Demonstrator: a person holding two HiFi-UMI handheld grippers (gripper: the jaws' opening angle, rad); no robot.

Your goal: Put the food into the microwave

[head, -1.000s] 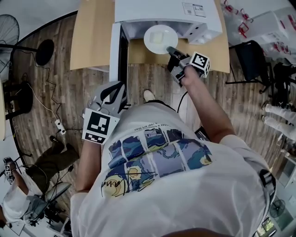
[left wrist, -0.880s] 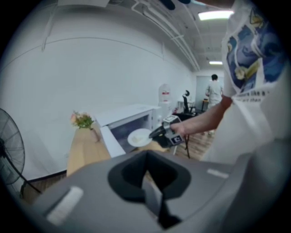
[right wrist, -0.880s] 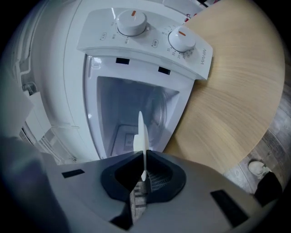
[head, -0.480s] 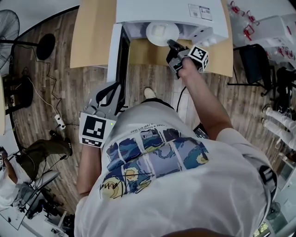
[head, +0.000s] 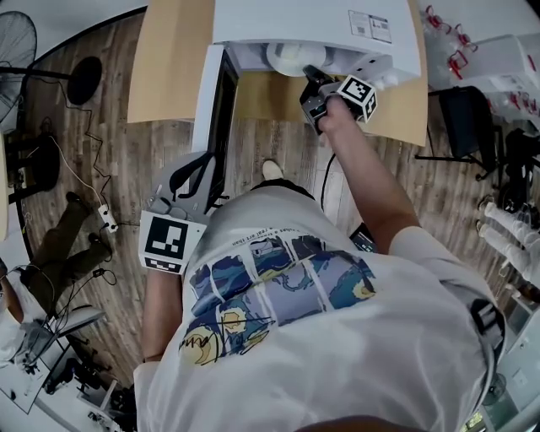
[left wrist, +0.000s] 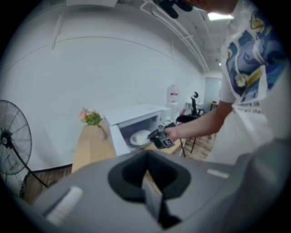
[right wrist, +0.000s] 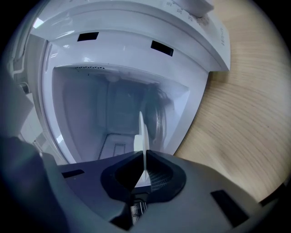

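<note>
Right gripper (head: pixel 310 76) clamped on the rim of a white plate (head: pixel 291 57) – plate edge-on between the jaws in the right gripper view, pale food (right wrist: pixel 137 142) on its face. Plate sits half inside the open microwave (head: pixel 312 21) cavity, above the wooden table (head: pixel 169 59). Right arm stretched forward, gripper tipped slightly down. Left gripper (head: pixel 211 169) low beside the microwave door (head: pixel 221 110) – jaws together, empty.

The microwave (head: pixel 314 25) is looked down on steeply from overhead, some way off. In the left gripper view it is seen from well apart, off its front-left. In the right gripper view its cavity is faced close up. The microwave is shared by all three views.
</note>
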